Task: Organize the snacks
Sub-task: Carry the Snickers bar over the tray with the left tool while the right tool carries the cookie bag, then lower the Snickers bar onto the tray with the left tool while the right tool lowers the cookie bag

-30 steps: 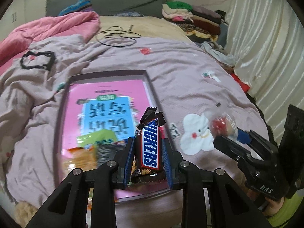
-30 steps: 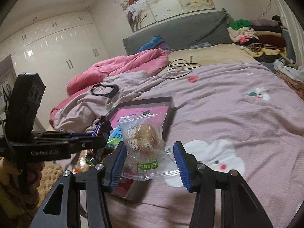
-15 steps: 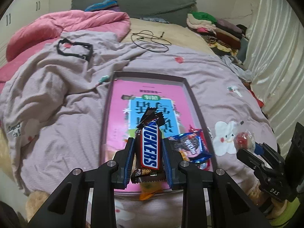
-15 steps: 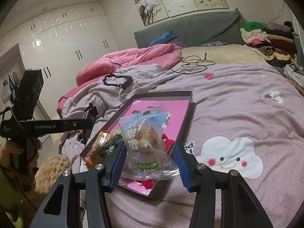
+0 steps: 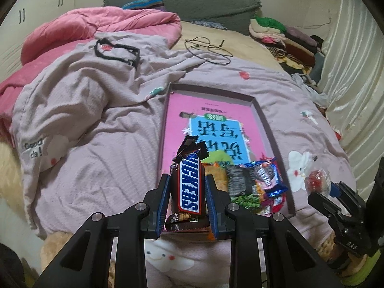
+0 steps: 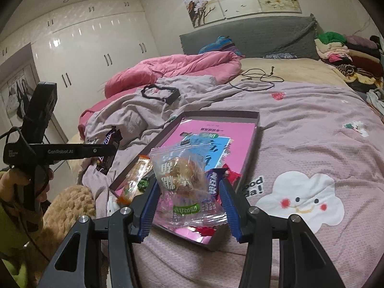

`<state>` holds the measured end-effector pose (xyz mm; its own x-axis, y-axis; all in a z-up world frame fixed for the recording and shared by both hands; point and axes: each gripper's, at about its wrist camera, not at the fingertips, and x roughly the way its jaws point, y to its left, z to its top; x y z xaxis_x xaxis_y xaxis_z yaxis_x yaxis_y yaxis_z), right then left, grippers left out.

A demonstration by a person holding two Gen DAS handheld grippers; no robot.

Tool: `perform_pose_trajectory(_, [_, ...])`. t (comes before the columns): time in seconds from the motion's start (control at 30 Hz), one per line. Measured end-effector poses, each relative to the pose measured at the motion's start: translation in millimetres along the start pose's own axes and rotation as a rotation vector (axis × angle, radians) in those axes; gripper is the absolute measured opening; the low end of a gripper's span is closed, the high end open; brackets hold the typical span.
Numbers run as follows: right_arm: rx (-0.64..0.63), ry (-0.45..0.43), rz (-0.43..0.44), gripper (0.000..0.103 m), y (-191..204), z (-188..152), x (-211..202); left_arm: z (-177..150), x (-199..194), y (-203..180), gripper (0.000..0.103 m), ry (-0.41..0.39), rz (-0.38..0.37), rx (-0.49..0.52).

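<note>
"SNICKERS" on candy bar (image 5: pixel 189 184); "GenRobot.AI" on left claw (image 6: pixel 105 153).

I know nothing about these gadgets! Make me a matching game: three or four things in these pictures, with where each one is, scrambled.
Things:
1. Snickers bar
2. clear pastry packet
3. black cable
4. folded clothes

Places:
A. stacked at the bed's far right
B. clamped in the left gripper
C. loose on the beige sheet
D. clamped in the right gripper

Pairs: 1-B, 2-D, 3-C, 4-A
</note>
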<state>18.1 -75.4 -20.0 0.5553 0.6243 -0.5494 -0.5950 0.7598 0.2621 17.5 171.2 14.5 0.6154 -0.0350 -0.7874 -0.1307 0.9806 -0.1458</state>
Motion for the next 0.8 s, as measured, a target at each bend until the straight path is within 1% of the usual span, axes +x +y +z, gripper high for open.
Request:
perform_pose_trajectory(0.33, [-0.024, 0.030, -0.002, 0.051, 7, -2, 10, -14, 11, 12, 0.029, 0.036, 0.024, -0.009])
perform_pose_trajectory(0.43, [-0.028, 0.037, -0.005, 0.051, 9, -3, 12, -17, 17, 9, 0.029, 0.053, 0.023, 0.006])
perform_pose_trajectory(0.8, [-0.030, 0.051, -0.015, 0.051, 8, -5, 16, -23, 31, -10, 0.029, 0.072, 0.031, 0.063])
